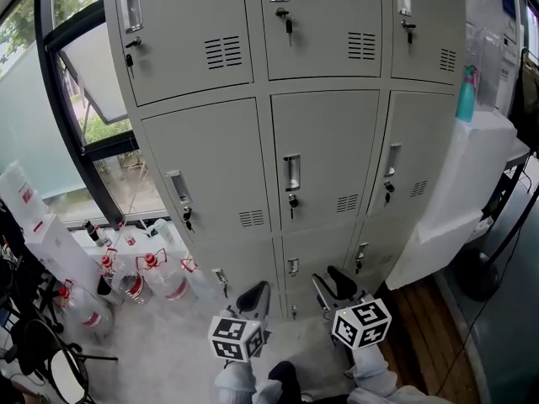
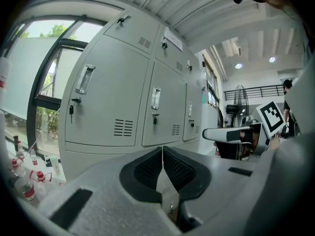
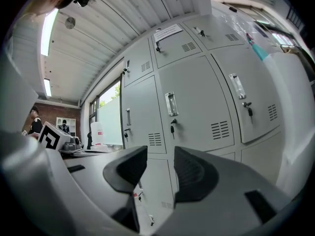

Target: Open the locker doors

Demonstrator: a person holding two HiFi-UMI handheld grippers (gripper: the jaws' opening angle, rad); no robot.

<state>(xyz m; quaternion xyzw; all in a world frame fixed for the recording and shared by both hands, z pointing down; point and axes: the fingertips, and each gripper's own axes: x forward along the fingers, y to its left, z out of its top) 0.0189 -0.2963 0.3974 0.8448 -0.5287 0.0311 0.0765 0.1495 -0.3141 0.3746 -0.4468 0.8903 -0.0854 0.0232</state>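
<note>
Claws come nearest, low in front of the person: the left claw (image 1: 255,298) has its dark pads pressed together at the tips, with nothing between them; the right claw (image 1: 333,283), just beside it, stands with its jaws apart and empty. Both face the grey metal lockers (image 1: 328,162) and are clear of them; the lockers stand upright ahead, three columns wide in the head view. Every locker door in sight is shut and flush; each carries a recessed metal handle (image 1: 291,172), a key (image 1: 292,204) hanging in the lock beneath it, and a small block of vent slots (image 1: 347,203). Left of the lockers, clear bottles (image 1: 174,283) with red markings crowd the floor below a dark-framed window (image 1: 80,99).
</note>
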